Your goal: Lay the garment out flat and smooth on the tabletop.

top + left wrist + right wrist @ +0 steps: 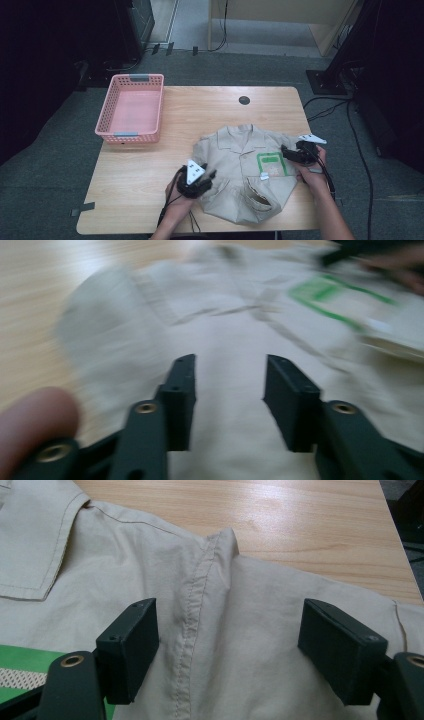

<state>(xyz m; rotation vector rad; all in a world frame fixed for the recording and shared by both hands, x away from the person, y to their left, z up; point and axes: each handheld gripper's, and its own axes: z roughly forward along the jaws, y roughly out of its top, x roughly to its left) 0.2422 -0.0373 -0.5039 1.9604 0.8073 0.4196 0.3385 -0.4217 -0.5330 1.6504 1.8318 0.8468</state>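
A beige short-sleeved shirt [235, 150] with a green chest patch [270, 162] lies front-up on the wooden table [145, 170]. My left gripper [211, 176] sits at the shirt's left edge, pointing right across it. In the blurred left gripper view its jaws [230, 365] stand apart over the fabric [220, 320], pinching nothing. My right gripper [285, 151] rests at the shirt's right shoulder. Its jaws [230, 615] are wide open, straddling the shoulder seam [195, 610] without pressing on it. The green patch [20, 660] peeks in at the lower left there.
An empty pink basket [131, 107] stands at the table's back left corner. A dark round grommet [244, 100] sits near the far edge. One sleeve [257, 196] is folded over near the front edge. Cables trail off the table's right side.
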